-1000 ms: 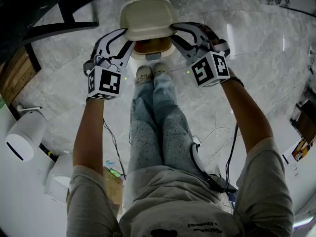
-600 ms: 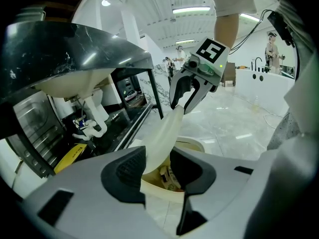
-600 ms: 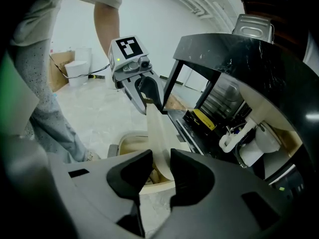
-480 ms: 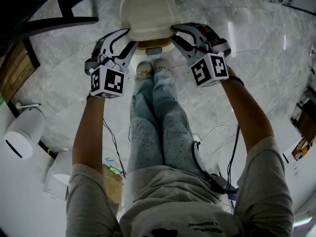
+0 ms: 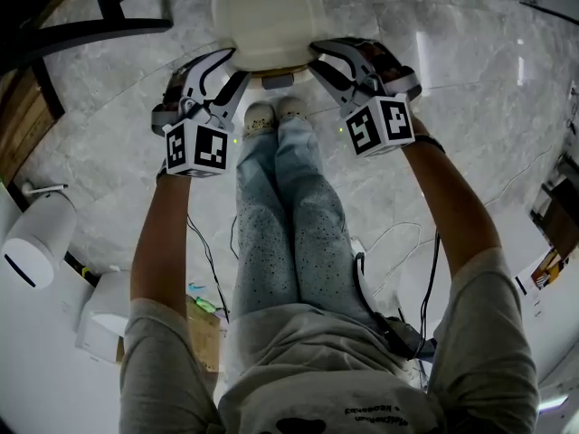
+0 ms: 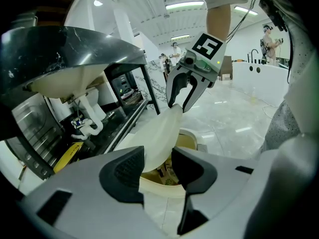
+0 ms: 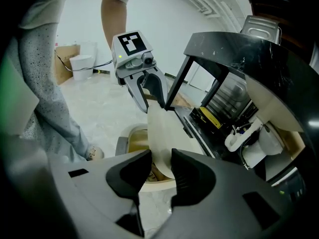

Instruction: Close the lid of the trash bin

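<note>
- Two hand-held grippers are counted, one per hand. The left gripper (image 5: pixel 226 69) is placed at the left edge of the lid and the right gripper (image 5: pixel 324 61) at its right edge.
- One cream plastic rounded-square lid (image 5: pixel 267 16) is seen. It is tilted up off the rim and not seated.
- One cream plastic trash bin (image 6: pixel 192 138) is set on the grey marble floor (image 5: pixel 470 98), just beyond the person's two light shoes (image 5: pixel 261 116) and beside one black metal frame (image 5: pixel 109 39).
- Left gripper (image 6: pixel 157 166): the jaws are spread wide and have just been opening. The lid (image 6: pixel 159 133) edge is passed between the two dark pads (image 6: pixel 124 171). It lies against one pad, and a clear gap is left to the other. Nothing is clamped.
- Right gripper (image 7: pixel 160 171): the jaws are also spread wide and have just been opening. The lid (image 7: pixel 162 128) edge nearly fills the gap and touches one pad. A sliver of bin interior is seen past the other pad, so no firm clamp is read.
- Each gripper is caught in the other's view, at the far end of the lid: right gripper (image 6: pixel 182 96), left gripper (image 7: pixel 152 96).
- Two square-marker cubes (image 5: pixel 194 147) are counted, one on each gripper.
- Some brownish waste (image 6: pixel 167 176) is visible inside the bin under the raised lid; no item count can be made.
</note>
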`<state>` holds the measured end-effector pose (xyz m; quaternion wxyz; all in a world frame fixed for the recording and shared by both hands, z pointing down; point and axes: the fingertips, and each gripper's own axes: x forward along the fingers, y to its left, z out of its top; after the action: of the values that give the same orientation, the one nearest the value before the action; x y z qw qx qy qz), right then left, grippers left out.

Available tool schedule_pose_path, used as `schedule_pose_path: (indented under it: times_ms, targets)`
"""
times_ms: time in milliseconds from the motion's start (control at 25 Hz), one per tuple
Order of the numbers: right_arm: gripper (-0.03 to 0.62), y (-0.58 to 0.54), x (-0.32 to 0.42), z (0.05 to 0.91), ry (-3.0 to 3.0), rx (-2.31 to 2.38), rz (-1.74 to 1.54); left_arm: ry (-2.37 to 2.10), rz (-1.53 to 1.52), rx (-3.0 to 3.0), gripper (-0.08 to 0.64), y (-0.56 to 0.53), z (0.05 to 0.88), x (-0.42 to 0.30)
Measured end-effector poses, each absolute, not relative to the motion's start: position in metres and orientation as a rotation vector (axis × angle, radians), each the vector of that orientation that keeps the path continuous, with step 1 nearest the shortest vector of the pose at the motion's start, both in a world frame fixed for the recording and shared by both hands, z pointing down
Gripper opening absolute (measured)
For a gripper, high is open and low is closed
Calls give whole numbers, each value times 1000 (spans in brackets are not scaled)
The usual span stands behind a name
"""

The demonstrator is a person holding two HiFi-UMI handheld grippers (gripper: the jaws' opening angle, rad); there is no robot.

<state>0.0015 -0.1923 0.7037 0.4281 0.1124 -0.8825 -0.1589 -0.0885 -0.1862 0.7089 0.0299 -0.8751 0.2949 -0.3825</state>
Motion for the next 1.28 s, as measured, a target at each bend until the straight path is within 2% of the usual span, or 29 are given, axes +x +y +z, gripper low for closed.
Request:
schedule_pose_path:
  times_ms: [1280]
  targets:
    - [149,-159,2,770,-2133,211,-420,823,-1325,-2593,193,-156,775,-86]
